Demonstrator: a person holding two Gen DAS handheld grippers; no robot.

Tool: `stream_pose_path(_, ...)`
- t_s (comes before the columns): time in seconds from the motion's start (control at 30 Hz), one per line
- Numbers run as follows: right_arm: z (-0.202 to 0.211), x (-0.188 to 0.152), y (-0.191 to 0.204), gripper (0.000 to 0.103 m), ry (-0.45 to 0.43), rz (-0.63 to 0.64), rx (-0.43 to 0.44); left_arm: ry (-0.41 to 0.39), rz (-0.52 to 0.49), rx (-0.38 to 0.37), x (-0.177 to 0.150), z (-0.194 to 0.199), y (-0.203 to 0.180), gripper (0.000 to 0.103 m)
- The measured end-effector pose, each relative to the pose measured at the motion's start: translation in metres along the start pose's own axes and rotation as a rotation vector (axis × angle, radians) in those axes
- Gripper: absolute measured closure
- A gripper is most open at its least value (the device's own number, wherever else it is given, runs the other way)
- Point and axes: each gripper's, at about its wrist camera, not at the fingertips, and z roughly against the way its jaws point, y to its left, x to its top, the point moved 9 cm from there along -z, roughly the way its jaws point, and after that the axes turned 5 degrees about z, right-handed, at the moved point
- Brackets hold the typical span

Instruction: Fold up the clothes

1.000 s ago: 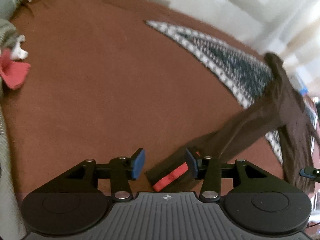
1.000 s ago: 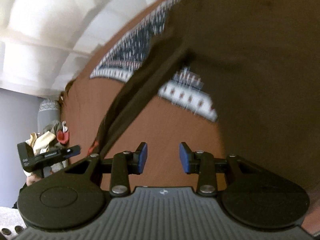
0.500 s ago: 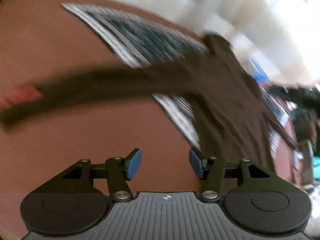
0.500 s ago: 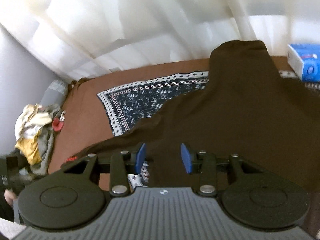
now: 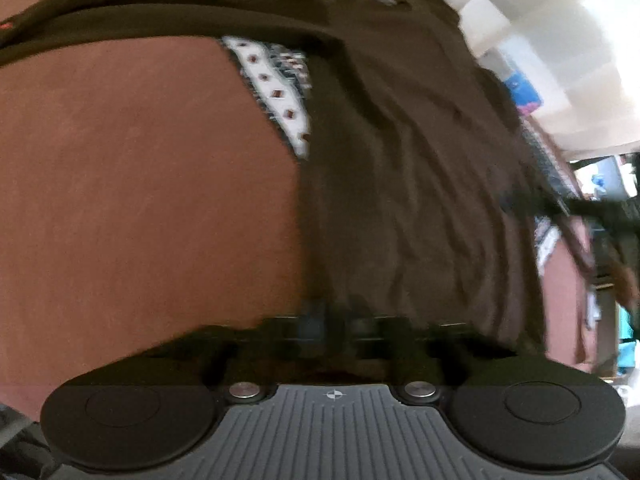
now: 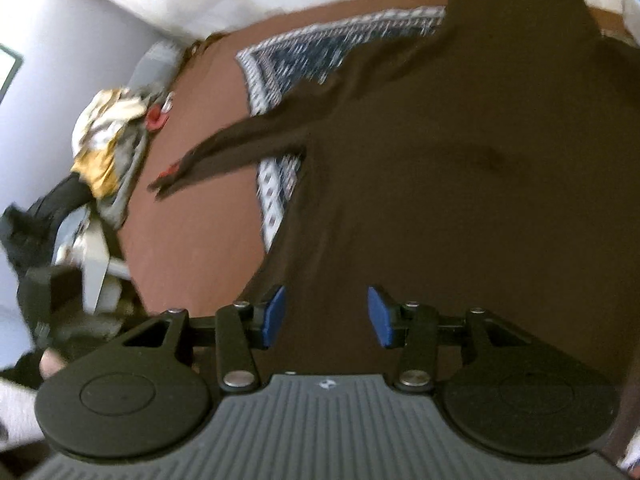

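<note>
Brown garment [image 6: 460, 168] lay spread on bed [image 5: 140, 200], over patterned cloth [image 6: 320, 48]. Left tool [image 5: 332, 324] pitched down, blurred, closing at garment's hem. Right tool [image 6: 326, 316] angled down, opening over garment, gripping nothing.

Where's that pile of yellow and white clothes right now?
In the right wrist view, the clothes pile sits far left at the brown bed's edge, beyond the dark brown shirt's outstretched sleeve.

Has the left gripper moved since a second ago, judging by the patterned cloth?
Yes. The left gripper has swung off the sleeve cuff to the brown shirt's hem, leaving the patterned cloth up and left. Jaws closing there.
</note>
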Motion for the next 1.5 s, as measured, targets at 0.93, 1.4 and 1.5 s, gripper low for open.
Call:
stream_pose_path(0.93, 0.051, -0.204, 0.011, 0.054, -0.076, -0.153, -0.539, -0.144, -0.678, 0.285, -0.087, 0.001, -0.028, 0.061)
stream_pose_path(1.4, 0.058, -0.241, -0.033, 0.056, 0.014, 0.056, -0.851, -0.174, -0.606, 0.374, -0.086, -0.006, -0.030, 0.060)
stream_pose_path(1.5, 0.056, -0.241, -0.041, 0.060, 0.018, 0.071, -0.844, -0.180, -0.575, 0.372, -0.084, -0.005, -0.027, 0.093)
